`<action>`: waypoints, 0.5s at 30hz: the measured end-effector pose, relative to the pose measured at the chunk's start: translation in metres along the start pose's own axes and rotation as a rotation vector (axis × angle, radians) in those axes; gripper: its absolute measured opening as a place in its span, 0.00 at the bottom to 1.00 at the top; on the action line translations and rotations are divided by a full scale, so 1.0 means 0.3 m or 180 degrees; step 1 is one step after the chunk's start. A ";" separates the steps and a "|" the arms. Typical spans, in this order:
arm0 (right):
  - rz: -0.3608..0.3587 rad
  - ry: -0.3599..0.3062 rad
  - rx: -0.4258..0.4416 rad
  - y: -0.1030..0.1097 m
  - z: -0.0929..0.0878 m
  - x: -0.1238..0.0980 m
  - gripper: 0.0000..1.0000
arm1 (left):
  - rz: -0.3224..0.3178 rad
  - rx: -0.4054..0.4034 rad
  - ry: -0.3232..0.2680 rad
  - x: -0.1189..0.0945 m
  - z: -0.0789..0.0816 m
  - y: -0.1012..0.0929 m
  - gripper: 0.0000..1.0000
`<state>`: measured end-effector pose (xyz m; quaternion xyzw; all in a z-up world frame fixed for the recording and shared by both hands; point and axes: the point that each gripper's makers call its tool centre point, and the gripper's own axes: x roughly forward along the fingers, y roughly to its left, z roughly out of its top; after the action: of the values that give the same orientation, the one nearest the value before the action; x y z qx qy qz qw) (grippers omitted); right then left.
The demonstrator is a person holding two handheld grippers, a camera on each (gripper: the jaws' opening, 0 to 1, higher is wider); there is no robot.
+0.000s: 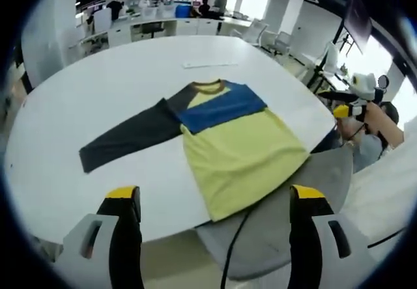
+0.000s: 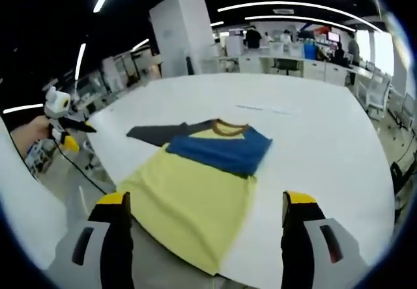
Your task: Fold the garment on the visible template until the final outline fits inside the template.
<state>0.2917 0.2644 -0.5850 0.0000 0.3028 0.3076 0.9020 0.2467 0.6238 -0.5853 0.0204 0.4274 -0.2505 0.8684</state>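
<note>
A long-sleeved shirt [image 1: 238, 149] lies flat on the round white table [image 1: 98, 100], collar away from me. It has a yellow body, a blue chest band [image 1: 221, 107] and one dark grey sleeve [image 1: 127, 136] stretched out to the left. The hem reaches the table's near edge. My left gripper [image 1: 215, 201] hovers open before that edge, nothing between its yellow-tipped jaws. The right gripper view has the same shirt [image 2: 189, 194] with its sleeve [image 2: 153, 133], and my right gripper [image 2: 207, 204] open just short of the hem. Each gripper appears in the other's view, hand-held: right gripper [image 1: 355, 100], left gripper [image 2: 58, 116].
A thin pale strip [image 1: 210, 64] lies on the table beyond the collar. A grey chair [image 1: 287, 237] stands under the near edge, below the hem. Desks, office chairs [image 1: 257, 32] and people fill the background. A person's sleeve [image 1: 391, 185] is at the right.
</note>
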 end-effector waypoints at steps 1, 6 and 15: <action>0.0007 0.0008 0.0001 0.001 -0.004 -0.011 0.97 | -0.0002 -0.0002 -0.0003 -0.003 0.000 -0.003 0.92; 0.0044 0.0001 0.0013 0.009 -0.018 -0.060 0.97 | -0.0043 -0.0002 -0.0013 -0.008 0.003 -0.019 0.92; 0.0096 -0.0119 0.0138 0.012 -0.032 -0.120 1.00 | -0.0052 -0.0033 -0.0001 -0.018 0.007 -0.027 0.92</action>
<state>0.2621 0.2456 -0.5725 0.0300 0.2924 0.3145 0.9026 0.2418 0.6185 -0.5786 0.0123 0.4288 -0.2553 0.8665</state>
